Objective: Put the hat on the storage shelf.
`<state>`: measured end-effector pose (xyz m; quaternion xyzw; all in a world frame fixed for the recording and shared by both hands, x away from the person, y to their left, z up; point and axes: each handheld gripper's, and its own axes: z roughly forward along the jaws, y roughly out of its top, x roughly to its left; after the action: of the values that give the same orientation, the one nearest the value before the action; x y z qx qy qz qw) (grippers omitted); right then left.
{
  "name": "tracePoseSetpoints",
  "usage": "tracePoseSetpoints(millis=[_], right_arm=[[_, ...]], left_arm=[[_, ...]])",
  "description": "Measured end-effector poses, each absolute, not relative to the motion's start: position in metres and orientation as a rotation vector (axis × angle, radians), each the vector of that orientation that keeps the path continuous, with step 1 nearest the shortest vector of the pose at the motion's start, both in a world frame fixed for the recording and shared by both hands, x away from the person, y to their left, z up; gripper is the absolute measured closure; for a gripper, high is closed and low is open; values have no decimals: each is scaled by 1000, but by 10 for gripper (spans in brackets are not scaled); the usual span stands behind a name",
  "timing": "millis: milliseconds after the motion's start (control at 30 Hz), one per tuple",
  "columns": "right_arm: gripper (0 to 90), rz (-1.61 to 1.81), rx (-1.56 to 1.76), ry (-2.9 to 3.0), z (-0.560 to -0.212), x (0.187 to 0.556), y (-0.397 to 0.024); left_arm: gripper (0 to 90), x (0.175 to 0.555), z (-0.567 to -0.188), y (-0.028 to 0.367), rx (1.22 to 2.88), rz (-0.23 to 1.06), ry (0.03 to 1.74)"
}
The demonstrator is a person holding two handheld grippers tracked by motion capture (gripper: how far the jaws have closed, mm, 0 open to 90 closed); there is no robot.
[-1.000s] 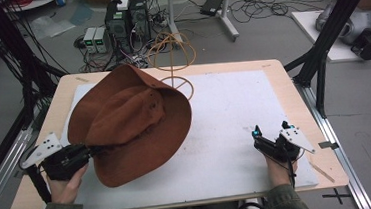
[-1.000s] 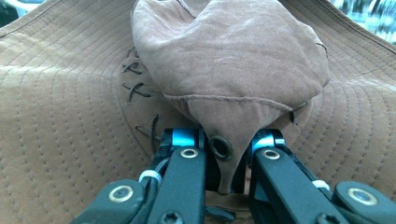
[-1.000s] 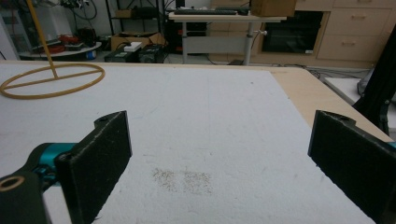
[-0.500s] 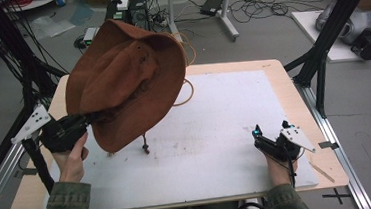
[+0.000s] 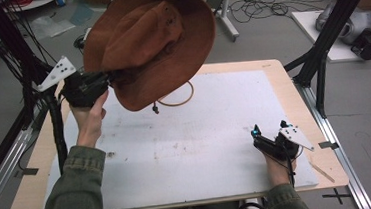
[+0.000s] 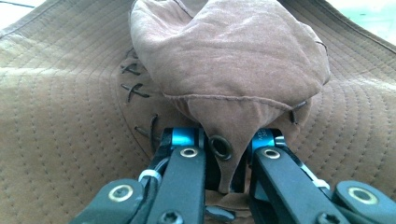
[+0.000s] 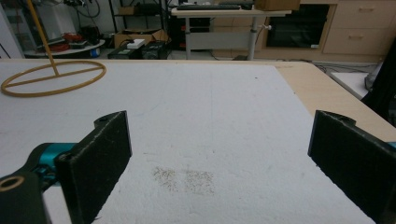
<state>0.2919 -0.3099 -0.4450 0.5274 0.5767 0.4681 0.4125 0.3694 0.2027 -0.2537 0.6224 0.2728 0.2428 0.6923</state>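
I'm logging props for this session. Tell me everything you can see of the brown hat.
The brown hat is a soft, wide-brimmed, suede-like piece with rows of stitching on the brim, dark lacing around the dented crown and a metal eyelet. It hangs tilted in the air above the table's far left part, clear of it, a cord dangling below. The left gripper pinches a fold of its crown.

White mat (image 5: 216,137) covers most of wooden table (image 5: 292,83); landmark for all below. Yellow wire stand (image 7: 51,77) with ring base sits on mat near its far left part, thin rod rising from ring. Faint brownish stains (image 7: 184,179) on mat toward near side. Black frame post (image 5: 331,33) stands off mat's right far corner. Cables (image 5: 261,8) lie on floor beyond mat. Wooden drawer cabinet (image 7: 359,25) well beyond mat's far right.
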Motion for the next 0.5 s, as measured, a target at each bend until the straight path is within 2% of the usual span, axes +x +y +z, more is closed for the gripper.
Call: tracePoseSetpoints(millis=[500], right_arm=[[53, 1194, 1337, 1455, -447, 295, -313]], left_arm=[[881, 447, -225, 159, 1452, 560, 632]])
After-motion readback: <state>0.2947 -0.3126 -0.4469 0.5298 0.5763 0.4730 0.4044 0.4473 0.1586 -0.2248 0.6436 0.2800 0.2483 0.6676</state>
